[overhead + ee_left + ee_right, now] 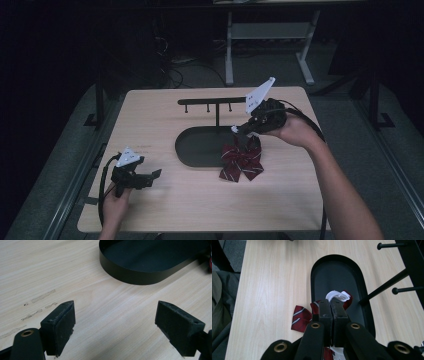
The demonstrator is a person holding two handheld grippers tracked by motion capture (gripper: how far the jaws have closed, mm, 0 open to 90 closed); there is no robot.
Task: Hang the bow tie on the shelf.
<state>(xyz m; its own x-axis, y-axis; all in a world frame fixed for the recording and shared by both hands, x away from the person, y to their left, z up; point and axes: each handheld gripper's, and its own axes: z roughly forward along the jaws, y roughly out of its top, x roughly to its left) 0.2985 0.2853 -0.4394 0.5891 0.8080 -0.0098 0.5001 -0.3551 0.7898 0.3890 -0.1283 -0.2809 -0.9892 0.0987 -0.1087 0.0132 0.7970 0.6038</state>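
A dark red striped bow tie (241, 160) lies across the near right rim of the black oval tray (192, 147) and onto the table. My right gripper (239, 131) is just above it, tilted down, shut on the bow tie's white strap (337, 295). In the right gripper view the strap loops out past the pressed-together jaws (331, 303), with a red wing (299, 316) to their left. My left gripper (152, 176) rests at the table's front left. It stands open (116, 322) with only bare wood between its fingers.
A black stand with a peg bar (210, 101) rises from the tray; its post (384, 287) and pegs are close to the right gripper. The tray wall (130, 272) lies ahead of the left gripper. Light wood table (150, 125); floor and desk legs behind.
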